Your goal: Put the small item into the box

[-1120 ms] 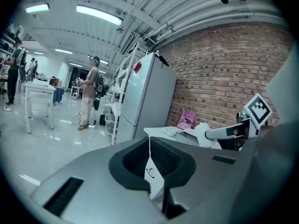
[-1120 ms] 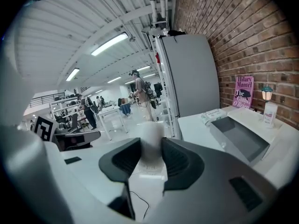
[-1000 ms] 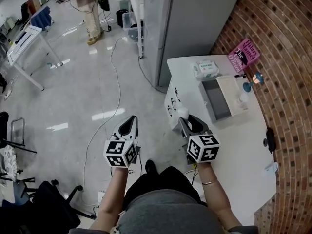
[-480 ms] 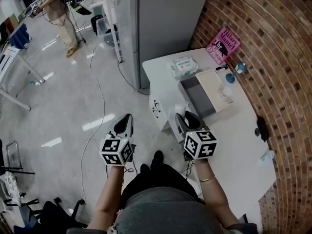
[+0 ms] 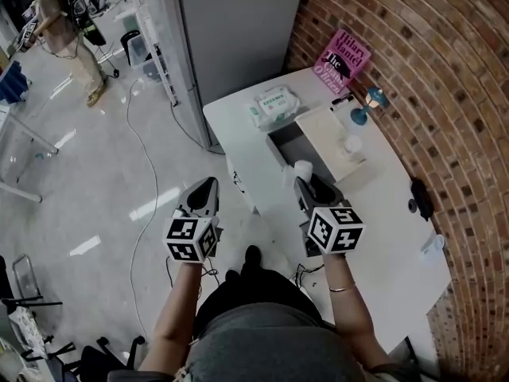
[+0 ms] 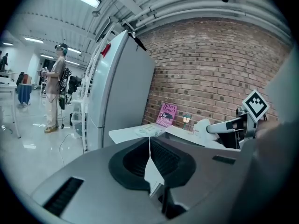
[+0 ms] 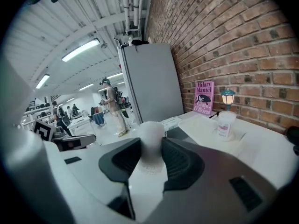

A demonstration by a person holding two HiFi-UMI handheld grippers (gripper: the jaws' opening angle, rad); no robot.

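My right gripper (image 5: 305, 183) is shut on a small white cylindrical bottle (image 5: 302, 169), which stands upright between the jaws (image 7: 150, 136). It hovers over the white table's near-left edge, just short of the open box (image 5: 288, 143), whose grey inside faces up with its white lid (image 5: 326, 130) lying beside it. My left gripper (image 5: 204, 189) hangs over the floor left of the table, shut, with nothing between its jaws in the left gripper view (image 6: 149, 146).
On the white table (image 5: 382, 237) are a pack of wipes (image 5: 273, 104), a pink book (image 5: 342, 56) against the brick wall, a small blue lamp (image 5: 367, 102), a white jar (image 5: 352, 144) and a black object (image 5: 419, 199). A grey cabinet (image 5: 238, 30) stands behind. A cable (image 5: 139, 157) crosses the floor.
Both grippers have moved forward toward the table. The right one, still carrying the white bottle, has come from beside the table to just short of the open box.
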